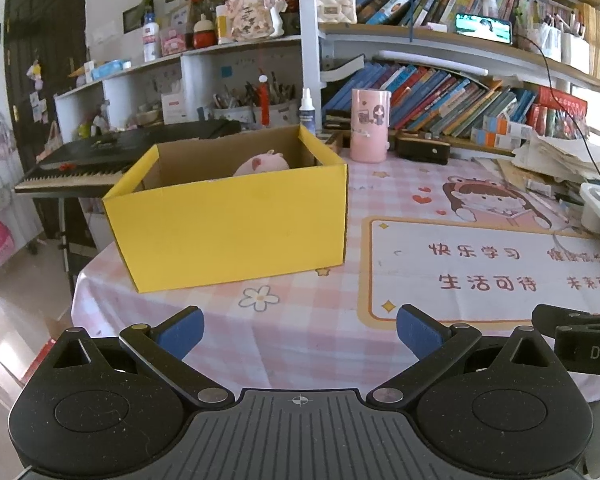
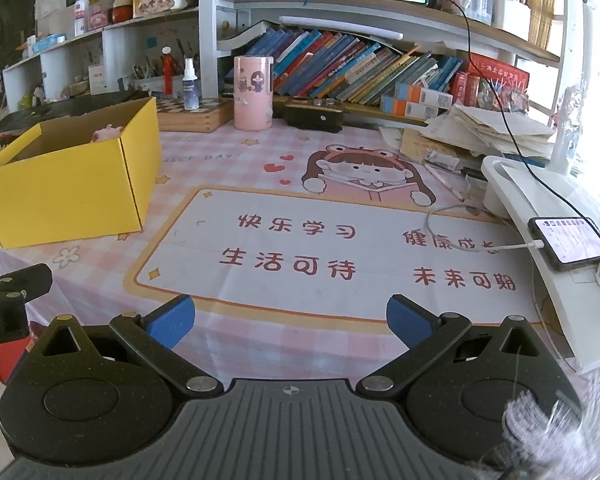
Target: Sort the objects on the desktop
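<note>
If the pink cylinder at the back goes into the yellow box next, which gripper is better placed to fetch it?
Probably the right gripper. It is open, and the pink cylinder stands across bare mat ahead. For the left gripper, also open, the yellow box fills the near foreground, with the cylinder behind its right corner.

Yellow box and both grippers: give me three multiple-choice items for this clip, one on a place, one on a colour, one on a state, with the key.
1. Where does the pink plush toy lie?
A. inside the yellow box
B. on the desk mat
C. on the bookshelf

2. What colour are the pads on the left gripper?
A. red
B. blue
C. white

3. What state is the right gripper in?
A. shut on a pen
B. shut, empty
C. open, empty

Key: 1 A, the toy shows over the box's rim, within its walls. 2 B, both pads are blue. 3 C, its jaws stand wide apart with only the desk mat between them.
</note>
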`<state>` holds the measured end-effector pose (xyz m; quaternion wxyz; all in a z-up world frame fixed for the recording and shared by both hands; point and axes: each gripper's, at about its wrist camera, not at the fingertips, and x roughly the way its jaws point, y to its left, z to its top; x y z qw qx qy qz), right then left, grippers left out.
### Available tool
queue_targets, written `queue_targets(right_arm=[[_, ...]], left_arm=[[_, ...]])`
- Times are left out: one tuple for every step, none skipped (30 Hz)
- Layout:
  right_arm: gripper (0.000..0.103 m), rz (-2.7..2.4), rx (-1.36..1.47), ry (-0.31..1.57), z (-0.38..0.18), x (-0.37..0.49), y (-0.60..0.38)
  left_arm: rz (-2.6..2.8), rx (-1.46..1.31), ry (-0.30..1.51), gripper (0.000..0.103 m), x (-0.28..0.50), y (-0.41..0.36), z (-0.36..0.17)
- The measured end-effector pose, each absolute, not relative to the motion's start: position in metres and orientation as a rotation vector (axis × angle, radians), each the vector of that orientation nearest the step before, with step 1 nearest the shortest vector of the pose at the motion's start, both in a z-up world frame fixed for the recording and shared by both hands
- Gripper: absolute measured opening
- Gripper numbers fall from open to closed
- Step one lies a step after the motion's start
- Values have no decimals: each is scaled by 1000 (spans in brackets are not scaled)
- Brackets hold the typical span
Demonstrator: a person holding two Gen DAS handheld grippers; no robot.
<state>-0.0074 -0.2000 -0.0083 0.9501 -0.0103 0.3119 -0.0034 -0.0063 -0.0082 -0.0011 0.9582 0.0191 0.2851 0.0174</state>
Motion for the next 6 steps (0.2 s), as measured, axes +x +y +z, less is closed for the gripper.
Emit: queue_targets(right_arm=[[103, -7, -20, 636, -8, -7, -200], [103, -7, -19, 638, -8, -7, -200], [103, -6, -19, 639, -8, -6, -200], [103, -6, -20, 639, -8, -6, -199], [103, -5, -20, 640, -8, -6, -199], [103, -6, -19, 640, -8, -6, -199]], left_arm=[[36, 38, 577, 103, -7, -8, -1], [37, 38, 577, 103, -7, -8, -1], [39, 40, 578, 103, -6, -8, -1], [41, 41, 578, 103, -6, -8, -1], [43, 41, 579, 103, -6, -7, -1], [43, 42, 580, 103, -5, -7, -1]])
